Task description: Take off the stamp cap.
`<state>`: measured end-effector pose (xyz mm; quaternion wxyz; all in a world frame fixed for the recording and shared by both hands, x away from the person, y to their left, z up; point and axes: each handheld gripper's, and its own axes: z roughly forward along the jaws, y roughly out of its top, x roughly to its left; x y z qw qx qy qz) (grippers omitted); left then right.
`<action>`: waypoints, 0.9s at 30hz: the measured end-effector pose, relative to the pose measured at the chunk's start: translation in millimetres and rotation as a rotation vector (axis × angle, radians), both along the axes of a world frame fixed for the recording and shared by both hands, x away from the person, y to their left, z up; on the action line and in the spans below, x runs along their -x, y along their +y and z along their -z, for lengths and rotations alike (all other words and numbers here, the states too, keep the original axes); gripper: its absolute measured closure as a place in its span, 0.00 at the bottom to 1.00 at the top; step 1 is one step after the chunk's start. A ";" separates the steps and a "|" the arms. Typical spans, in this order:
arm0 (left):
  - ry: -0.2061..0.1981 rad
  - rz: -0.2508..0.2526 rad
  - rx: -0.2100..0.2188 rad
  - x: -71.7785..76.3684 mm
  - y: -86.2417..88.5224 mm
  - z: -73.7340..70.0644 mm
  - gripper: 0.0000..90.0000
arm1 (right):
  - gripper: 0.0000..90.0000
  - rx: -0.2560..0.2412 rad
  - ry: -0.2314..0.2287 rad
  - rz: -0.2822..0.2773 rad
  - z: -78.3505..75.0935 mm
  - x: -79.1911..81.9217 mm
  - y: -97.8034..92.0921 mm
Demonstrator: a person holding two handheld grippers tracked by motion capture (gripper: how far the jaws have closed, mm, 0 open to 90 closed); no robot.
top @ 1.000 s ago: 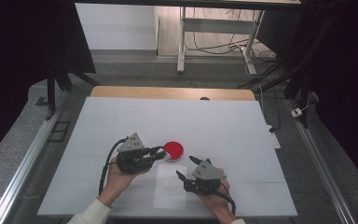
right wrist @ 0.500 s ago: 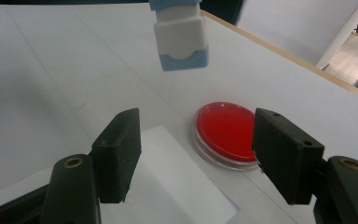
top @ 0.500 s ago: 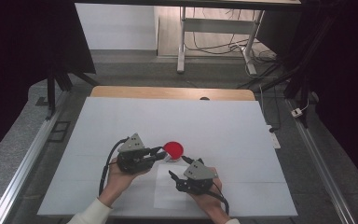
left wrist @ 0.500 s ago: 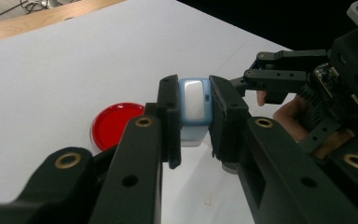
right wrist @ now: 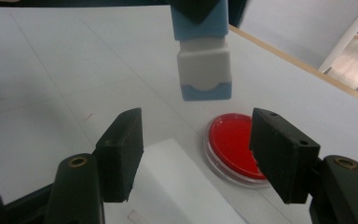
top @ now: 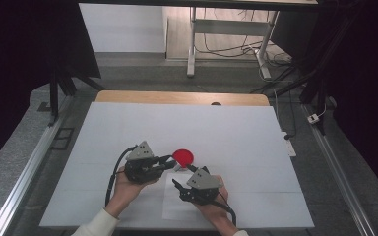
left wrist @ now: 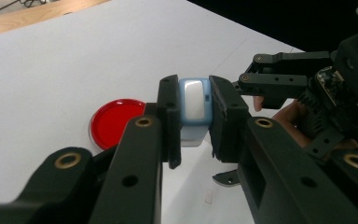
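1. A white table (top: 128, 132) lies under a fixed camera. Its left half, ahead of the person's hands, is bare, and so is a wide stretch of it toward the wooden far edge (top: 182, 97).
2. The left gripper (top: 170, 162) sits left of centre near the person's edge, clenched on a small blue-and-white block (left wrist: 195, 109). In the left gripper view the block stands between the two jaw pads, its long axis running along the jaws and its free end pointing away from the hand.
3. In the right gripper view the block hangs clear above the table, long axis up and down, its white-and-blue end pointing at the surface.
4. A round red dish (top: 182, 157) rests flat on the table just beyond the left gripper's tips.
5. The right gripper (top: 176, 185) lies just right of the left one, released, its jaws spread wide and aimed at the block and dish.
6. The table's right half is open as far as its right edge (top: 295, 182).
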<state>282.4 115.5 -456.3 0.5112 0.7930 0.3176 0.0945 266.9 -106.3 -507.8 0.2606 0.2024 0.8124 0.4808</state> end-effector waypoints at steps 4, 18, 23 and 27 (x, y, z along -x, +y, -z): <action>0.001 -0.005 0.003 -0.1 0.7 0.3 0.83 | 0.40 0.003 -0.006 0.006 0.3 -0.5 4.4; 0.002 -0.011 0.007 -0.4 1.5 0.8 0.83 | 0.51 0.041 -0.047 0.046 0.3 -2.9 15.2; 0.003 -0.011 0.007 -0.5 1.5 0.9 0.83 | 0.53 0.044 -0.056 0.051 -0.1 -4.4 18.1; 0.003 -0.013 0.007 -0.3 1.0 1.1 0.83 | 0.55 0.044 -0.068 0.058 -0.8 -4.7 19.7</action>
